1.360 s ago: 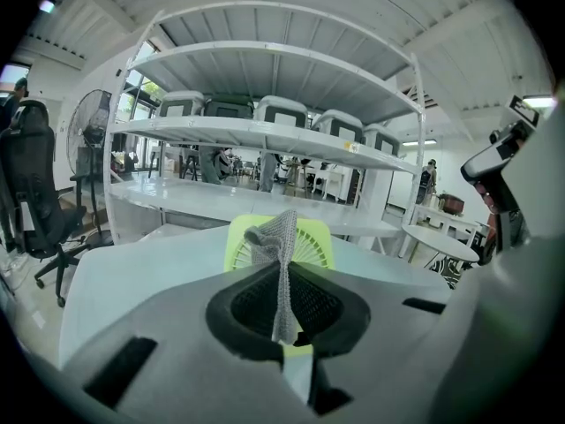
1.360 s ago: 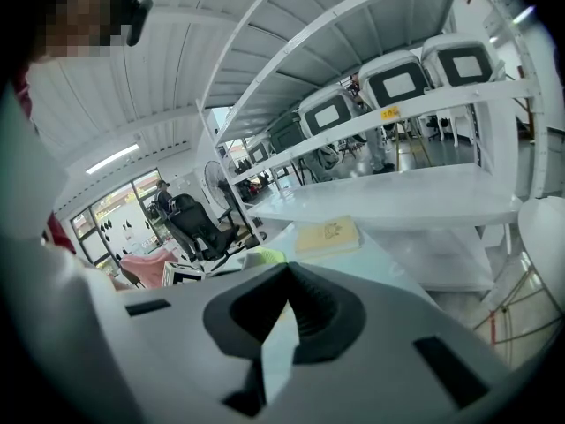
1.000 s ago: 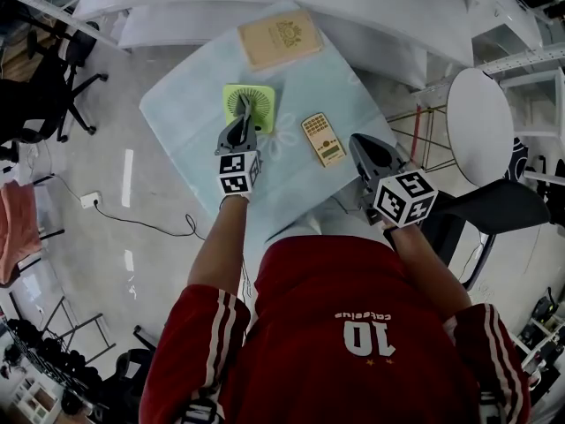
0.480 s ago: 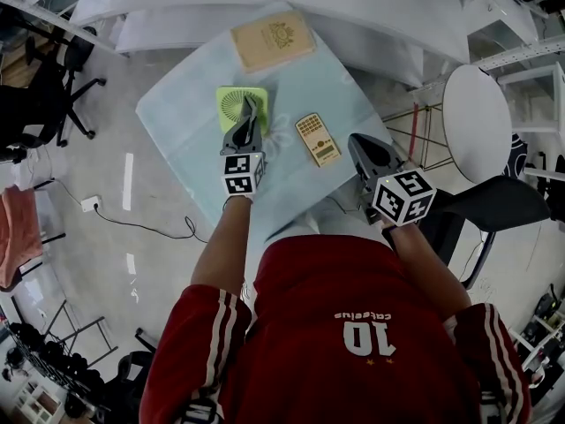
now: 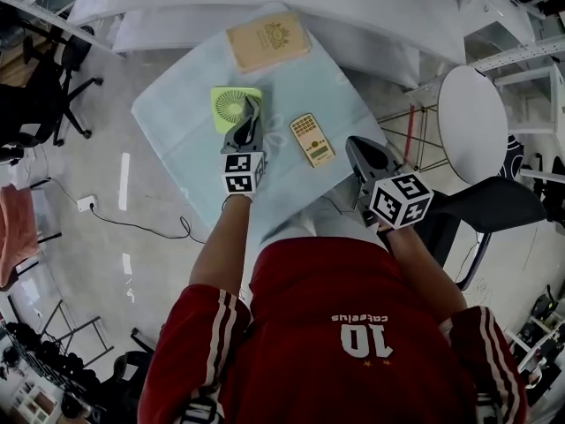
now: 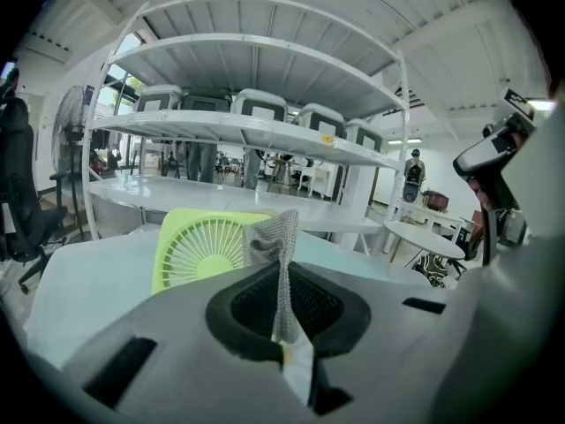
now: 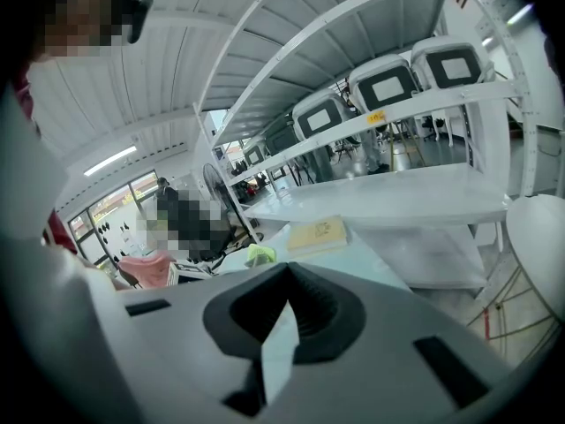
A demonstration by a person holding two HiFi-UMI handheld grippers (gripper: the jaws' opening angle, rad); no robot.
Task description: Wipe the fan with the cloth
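Note:
A small lime-green fan (image 5: 231,106) lies flat on the pale blue table (image 5: 172,122); the left gripper view shows it as the fan (image 6: 206,247) just ahead of the jaws. My left gripper (image 5: 251,111) is shut on a grey mesh cloth (image 6: 281,254), which sticks up between the jaws by the fan's right edge. Whether the cloth touches the fan I cannot tell. My right gripper (image 5: 360,151) hangs off the table's near right edge, shut with nothing in it. In the right gripper view the fan (image 7: 259,254) is small and far off.
A yellow calculator (image 5: 311,139) lies right of the fan. A tan book (image 5: 267,38) rests at the table's far edge, also the book (image 7: 320,233). White shelving stands behind the table, a round white table (image 5: 472,122) at right, an office chair (image 5: 44,87) at left.
My left gripper with the cloth has slid from over the fan's middle to its right edge. My right gripper has barely moved.

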